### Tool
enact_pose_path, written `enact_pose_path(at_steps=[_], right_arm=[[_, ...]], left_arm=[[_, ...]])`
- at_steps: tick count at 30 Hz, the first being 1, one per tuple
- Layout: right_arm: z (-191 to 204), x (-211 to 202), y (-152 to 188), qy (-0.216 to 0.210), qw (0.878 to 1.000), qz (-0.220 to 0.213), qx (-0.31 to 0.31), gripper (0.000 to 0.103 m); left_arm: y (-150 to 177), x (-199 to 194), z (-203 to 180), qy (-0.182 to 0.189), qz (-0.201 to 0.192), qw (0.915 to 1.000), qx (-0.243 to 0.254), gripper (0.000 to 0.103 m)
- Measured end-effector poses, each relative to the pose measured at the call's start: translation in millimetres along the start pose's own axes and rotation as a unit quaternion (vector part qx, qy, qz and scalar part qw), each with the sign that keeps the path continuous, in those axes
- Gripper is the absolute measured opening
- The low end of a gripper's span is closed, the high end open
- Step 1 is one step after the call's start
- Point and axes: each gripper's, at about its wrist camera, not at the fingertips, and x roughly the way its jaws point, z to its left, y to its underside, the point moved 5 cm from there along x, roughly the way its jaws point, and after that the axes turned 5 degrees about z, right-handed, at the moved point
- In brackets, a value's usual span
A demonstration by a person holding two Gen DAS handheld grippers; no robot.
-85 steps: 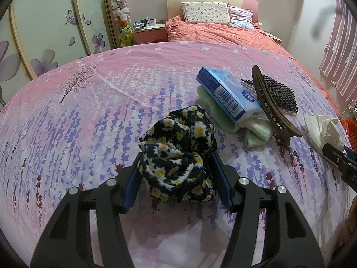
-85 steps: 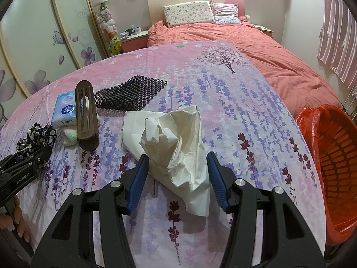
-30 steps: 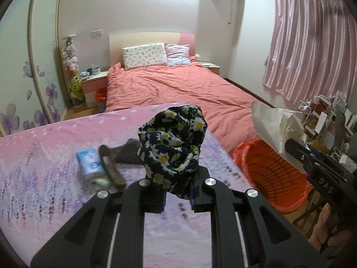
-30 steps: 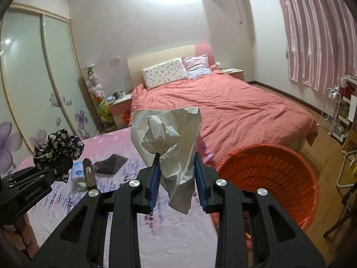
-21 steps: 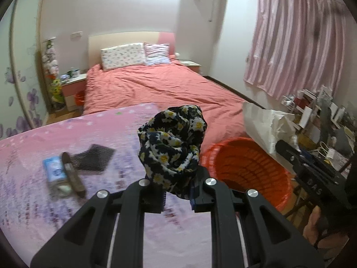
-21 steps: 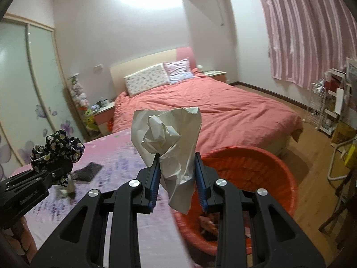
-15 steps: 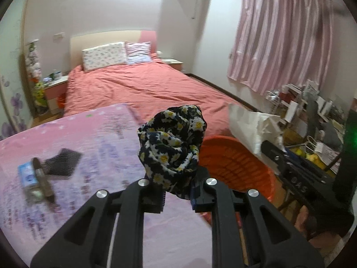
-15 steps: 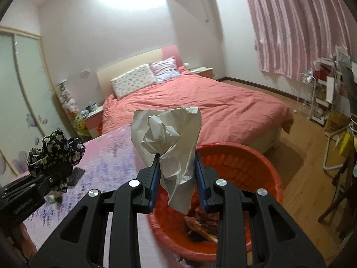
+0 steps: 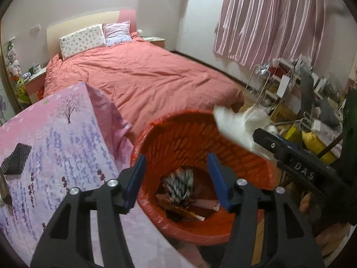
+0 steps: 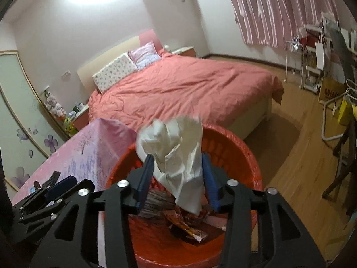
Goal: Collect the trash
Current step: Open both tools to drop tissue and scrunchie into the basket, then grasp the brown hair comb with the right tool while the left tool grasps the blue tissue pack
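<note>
An orange basket (image 9: 189, 138) stands on the floor beside the pink-sheeted surface. My left gripper (image 9: 177, 179) hangs over it, its jaws opening with nothing between them. The black daisy-print cloth (image 9: 179, 184) shows blurred below, inside the basket. My right gripper (image 10: 176, 177) is above the same basket (image 10: 245, 154). Its jaws are opening, and the crumpled white paper (image 10: 176, 154) still sits loosely between the parted pads. From the left wrist view the right gripper (image 9: 265, 138) and the paper (image 9: 238, 122) are over the basket's far rim. The left gripper (image 10: 55, 188) shows at the right wrist view's lower left.
Wrappers (image 10: 189, 225) lie in the basket's bottom. The pink and purple sheet (image 9: 55, 147) with a black mesh mat (image 9: 15, 158) lies to the left. A red bed (image 9: 138, 78) is behind. A cluttered rack (image 9: 287, 84) and wooden floor (image 10: 301, 156) are on the right.
Both grippers swung from over the sheet to above the basket and sank. The left jaws opened and the daisy cloth dropped in. The right jaws spread away from the paper.
</note>
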Motion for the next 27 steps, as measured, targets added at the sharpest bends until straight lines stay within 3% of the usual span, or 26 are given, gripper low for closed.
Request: enact_pose_path(at_steps=[5, 11, 18, 22, 27], right_arm=[[4, 2, 10, 0.003, 1.0, 0.011, -0.005, 0.06], [12, 3, 8, -0.003, 1.0, 0.016, -0.016, 0.06], [49, 3, 24, -0.018, 0.998, 0.032, -0.048, 0.06], [77, 7, 38, -0.03, 0.996, 0.049, -0.073, 0.06], [123, 16, 57, -0.053, 0.99, 0.074, -0.108, 0.06]], left_arm=[[12, 2, 23, -0.019, 0.007, 0.9997, -0.014, 0.069], [25, -13, 60, -0.04, 0.004, 0.9986, -0.035, 0.072], [48, -43, 115, -0.079, -0.002, 0.9955, -0.052, 0.072], [66, -70, 166, -0.116, -0.008, 0.9903, -0.077, 0.072], [90, -105, 244, -0.164, -0.017, 0.9769, -0.136, 0.072]])
